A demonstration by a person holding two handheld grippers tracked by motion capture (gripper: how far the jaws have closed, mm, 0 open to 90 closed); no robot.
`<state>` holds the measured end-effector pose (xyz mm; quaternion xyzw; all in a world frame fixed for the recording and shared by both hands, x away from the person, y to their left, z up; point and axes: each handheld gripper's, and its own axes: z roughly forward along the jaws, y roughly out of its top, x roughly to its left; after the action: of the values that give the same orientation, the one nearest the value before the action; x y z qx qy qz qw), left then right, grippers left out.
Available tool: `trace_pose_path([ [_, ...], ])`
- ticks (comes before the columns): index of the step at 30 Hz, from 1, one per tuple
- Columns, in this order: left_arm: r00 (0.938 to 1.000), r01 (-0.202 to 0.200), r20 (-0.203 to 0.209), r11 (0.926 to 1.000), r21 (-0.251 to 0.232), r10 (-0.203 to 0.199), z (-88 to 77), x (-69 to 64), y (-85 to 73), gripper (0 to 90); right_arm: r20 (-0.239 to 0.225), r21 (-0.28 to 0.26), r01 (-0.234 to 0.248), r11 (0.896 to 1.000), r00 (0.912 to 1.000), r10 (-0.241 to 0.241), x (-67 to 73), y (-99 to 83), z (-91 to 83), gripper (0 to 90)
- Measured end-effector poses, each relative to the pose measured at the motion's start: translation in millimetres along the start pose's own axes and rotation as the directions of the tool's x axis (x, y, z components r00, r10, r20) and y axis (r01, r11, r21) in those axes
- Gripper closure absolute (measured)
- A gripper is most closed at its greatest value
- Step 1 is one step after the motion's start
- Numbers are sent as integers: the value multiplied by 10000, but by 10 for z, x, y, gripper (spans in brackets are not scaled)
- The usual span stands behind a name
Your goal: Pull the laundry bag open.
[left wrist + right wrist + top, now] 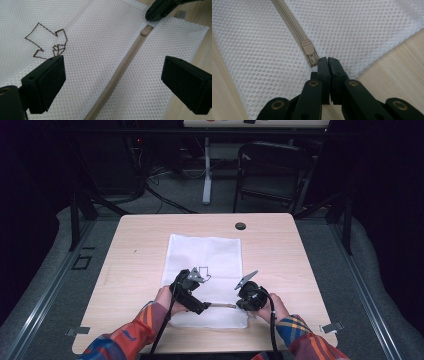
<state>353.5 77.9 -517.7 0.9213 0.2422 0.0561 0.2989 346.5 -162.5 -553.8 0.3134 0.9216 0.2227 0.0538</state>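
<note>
A white mesh laundry bag (205, 270) with a beige zipper (120, 72) lies flat in the middle of the light wooden desk (135, 245), reaching its near edge. The left gripper (112, 82) hovers over the zipper, jaws wide apart, holding nothing. The right gripper (328, 61) is pressed closed just beside the beige zipper slider (308, 50), at the bag's near right corner; whether it pinches the pull tab I cannot tell.

I see a white mesh bag (205, 255) lying flat on the table (135, 245), its beige zipper (120, 72) closed, slider (308, 48) near one corner.
</note>
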Motion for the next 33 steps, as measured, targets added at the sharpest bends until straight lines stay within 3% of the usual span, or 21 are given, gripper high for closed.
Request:
trace_pose_path([
  [6, 9999, -31, 128, 9998, -220, 34, 129, -18, 101, 66, 32, -116, 18, 9999, 10000, -17, 11, -15, 1, 886],
  [9, 9989, -184, 435, 9994, -294, 196, 194, -35, 143, 115, -66, -191, 87, 9998, 9999, -88, 5, -22, 2, 892],
  [16, 9930, -637, 984, 9977, -245, 658, 357, -128, 220, 326, -182, -268, 10, 9996, 9998, -15, -11, -34, 2, 892],
  [20, 9881, -870, 1262, 9961, -149, 882, 468, -169, 251, 396, -258, -241, -102, 9997, 9996, 96, -9, -36, -1, 892],
  [26, 9832, -987, 1556, 9950, 120, 957, 619, -240, 279, 617, -294, -362, -76, 9993, 9995, 66, -28, -46, 4, 892],
  [31, 9815, -958, 1673, 9954, 76, 932, 694, -250, 283, 680, -311, -330, -37, 9994, 9995, 27, -30, -47, 0, 892],
  [33, 9772, -1000, 1893, 9949, 95, 964, 723, -255, 285, 709, -297, -334, -23, 9994, 9996, 13, -27, -48, -1, 894],
])
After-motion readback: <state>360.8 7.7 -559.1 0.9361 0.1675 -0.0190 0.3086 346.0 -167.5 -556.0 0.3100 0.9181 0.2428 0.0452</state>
